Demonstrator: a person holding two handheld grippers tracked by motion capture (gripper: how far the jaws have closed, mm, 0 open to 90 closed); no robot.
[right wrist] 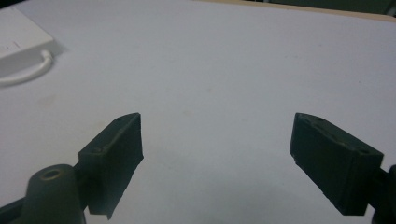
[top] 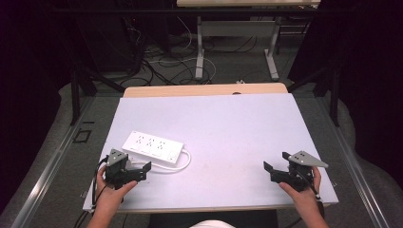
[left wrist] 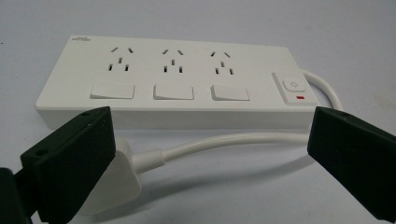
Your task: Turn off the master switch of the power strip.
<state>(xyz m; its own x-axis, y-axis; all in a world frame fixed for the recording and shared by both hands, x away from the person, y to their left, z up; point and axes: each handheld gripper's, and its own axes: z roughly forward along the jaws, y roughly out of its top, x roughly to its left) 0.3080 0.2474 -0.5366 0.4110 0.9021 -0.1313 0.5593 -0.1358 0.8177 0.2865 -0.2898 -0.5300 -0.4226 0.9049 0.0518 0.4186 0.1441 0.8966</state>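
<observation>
Left gripper [top: 142, 172] sits at the near left of the counter [top: 237, 123], held in the person's left hand [top: 110, 192], with its jaws spread wide and nothing pressed between them. Just beyond and slightly right of it lies the white power strip [top: 153, 147], flat on the counter with its long side angled toward the near right. In the left gripper view the power strip [left wrist: 187, 79] shows three socket groups in a row, a white rocker switch under each, and a round power button with a small red mark at its right end. A white cord [left wrist: 224, 142] leaves the right end of the power strip, loops round along its near side and ends in a white plug [left wrist: 114, 179], which lies on the counter just in front of the strip. That plug rests just beside the inner face of the left-hand jaw in that view, partly hidden behind it; whether they touch cannot be told. The opposite jaw stands well apart from it, near the loop of the cord. Well to the right of the power strip, at the near right of the counter, the right gripper [top: 275, 167] is held in the right hand [top: 304, 192], its jaws also wide apart over bare counter surface, holding nothing.
</observation>
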